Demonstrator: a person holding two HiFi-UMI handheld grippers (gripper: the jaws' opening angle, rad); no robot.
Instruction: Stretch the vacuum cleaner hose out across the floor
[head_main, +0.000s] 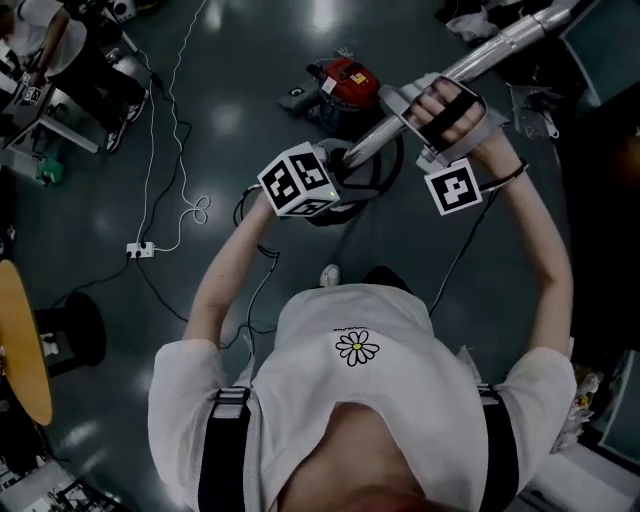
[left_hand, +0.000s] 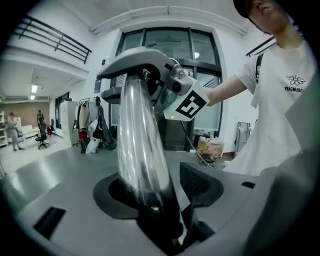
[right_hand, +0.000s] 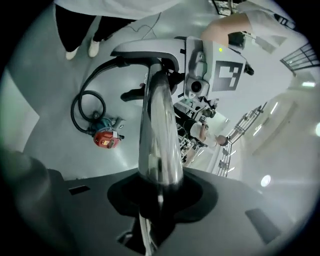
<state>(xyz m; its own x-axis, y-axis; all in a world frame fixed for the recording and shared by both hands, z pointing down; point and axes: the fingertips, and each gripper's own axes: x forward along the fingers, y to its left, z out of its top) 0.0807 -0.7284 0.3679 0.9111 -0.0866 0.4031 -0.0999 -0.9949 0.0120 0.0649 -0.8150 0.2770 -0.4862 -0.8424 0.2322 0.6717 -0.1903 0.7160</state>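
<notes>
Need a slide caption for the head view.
Over the red vacuum cleaner and looped black hose, the left gripper and right gripper clamp the metal wand.

A large, open indoor workspace, like a lab or studio hall. The glossy grey floor (head_main: 230, 110) has a white cable (head_main: 190, 213) and a power strip (head_main: 140, 249) lying across it on the left. Tall glass windows (left_hand: 170, 50) fill the far wall. A railed mezzanine (left_hand: 55, 40) runs along the upper left. Far off on the left, people (left_hand: 11, 131) and an office chair (left_hand: 42, 140) look small.
</notes>
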